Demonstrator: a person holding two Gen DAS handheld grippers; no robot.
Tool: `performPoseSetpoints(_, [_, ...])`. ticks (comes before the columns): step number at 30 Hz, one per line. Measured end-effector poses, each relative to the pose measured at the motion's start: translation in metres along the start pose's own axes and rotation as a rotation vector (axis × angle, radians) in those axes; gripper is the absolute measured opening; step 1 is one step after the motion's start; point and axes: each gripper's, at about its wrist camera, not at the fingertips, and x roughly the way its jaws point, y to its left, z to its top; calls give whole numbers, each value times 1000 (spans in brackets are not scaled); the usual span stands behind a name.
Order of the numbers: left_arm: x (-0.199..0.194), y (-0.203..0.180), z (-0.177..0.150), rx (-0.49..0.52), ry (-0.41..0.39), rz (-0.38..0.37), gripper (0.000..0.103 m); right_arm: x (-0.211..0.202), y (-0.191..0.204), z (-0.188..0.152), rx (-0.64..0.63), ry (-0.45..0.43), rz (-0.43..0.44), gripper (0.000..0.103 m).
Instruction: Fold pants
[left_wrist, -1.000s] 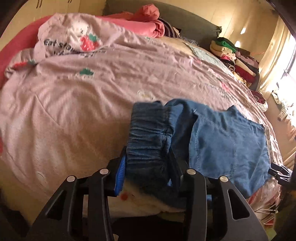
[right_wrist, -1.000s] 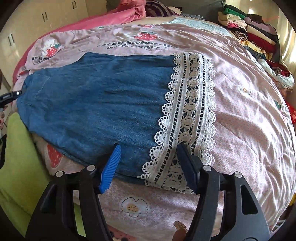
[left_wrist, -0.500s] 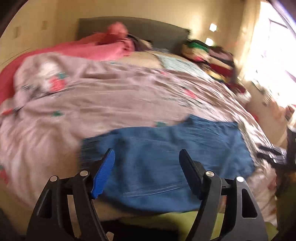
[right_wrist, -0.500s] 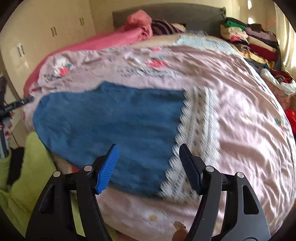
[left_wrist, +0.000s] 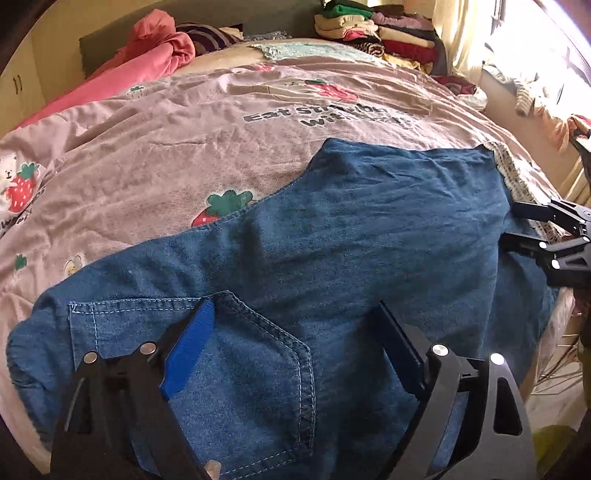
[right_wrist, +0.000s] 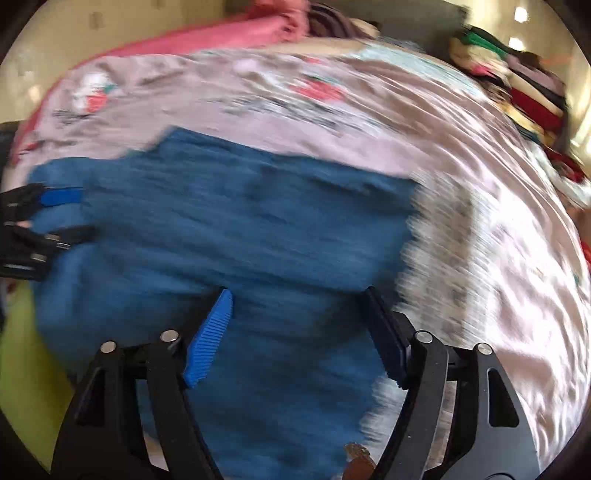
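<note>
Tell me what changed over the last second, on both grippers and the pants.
The left gripper let go of the bunched waistband; it now hangs open over the back pocket. The denim pants now lie spread flat. The right gripper stayed open near the lace hem. The bedspread is unchanged.
</note>
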Motion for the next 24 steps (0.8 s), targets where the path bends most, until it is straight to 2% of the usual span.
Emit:
performPoseSetpoints(1, [0,0,-1,3,-4,-2,87,-1,-9,-4,28,-4,7,64])
performPoseSetpoints(2, [1,0,-2,2,-6,-4,87,-3,-17,-9,45,-15,20,57])
performPoseSetpoints(5, [4,-1,-1,1,-10,-10,90,-6,-21,-13,42,-23,-6,56])
performPoseSetpoints(9, [-5,-5,1,3,-17,-8,92,-23,-18,-12,34,-45,21,63])
performPoseSetpoints(13, [-30,-18,-1,-13,-59,-105,93,-49,-5,-19,2,-75,25,66])
performPoseSetpoints(17, [-38,-48,-9,54,-61,-143,93,-56,10,-31,-21,-70,51,67])
performPoseSetpoints(20, [-27,-69,-20,100,-19,-120,93,-51,17,-37,-32,-56,57,67])
performPoseSetpoints(24, [-12,-86,-34,158,36,-50,97,-33,14,-46,-25,24,-8,67])
